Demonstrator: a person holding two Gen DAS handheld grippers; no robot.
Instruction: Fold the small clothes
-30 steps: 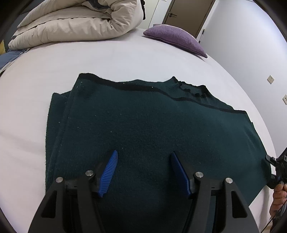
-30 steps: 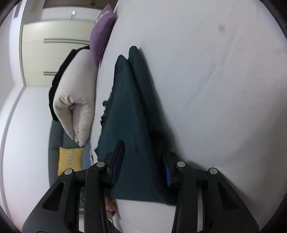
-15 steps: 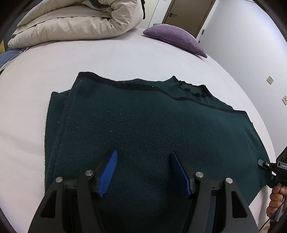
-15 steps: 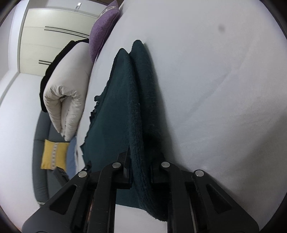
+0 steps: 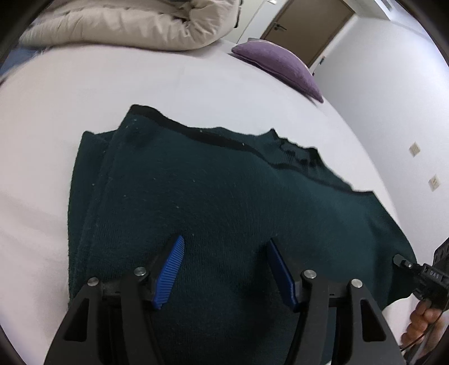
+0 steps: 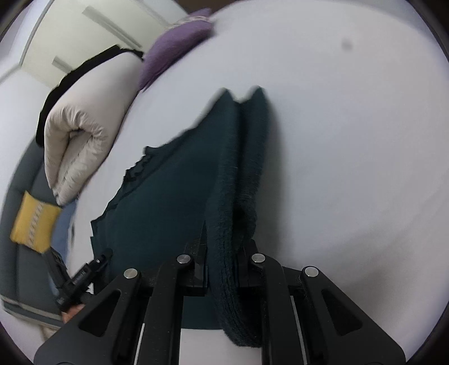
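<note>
A dark green knitted sweater (image 5: 224, 202) lies partly folded on the white bed (image 5: 196, 84). My left gripper (image 5: 224, 266) is open with its blue pads just above the sweater's near edge, holding nothing. My right gripper (image 6: 221, 252) is shut on the folded side edge of the sweater (image 6: 224, 196) and lifts that edge a little off the bed. The right gripper's body also shows in the left wrist view (image 5: 426, 278) at the sweater's right corner.
A rolled beige duvet (image 5: 126, 25) lies at the far side of the bed. A purple pillow (image 5: 277, 64) sits at the far right. A yellow cushion (image 6: 33, 221) rests on a grey sofa beside the bed.
My right gripper closed on the sweater's side edge and has turned and lifted it slightly. My left gripper stayed open over the near edge and moved a little.
</note>
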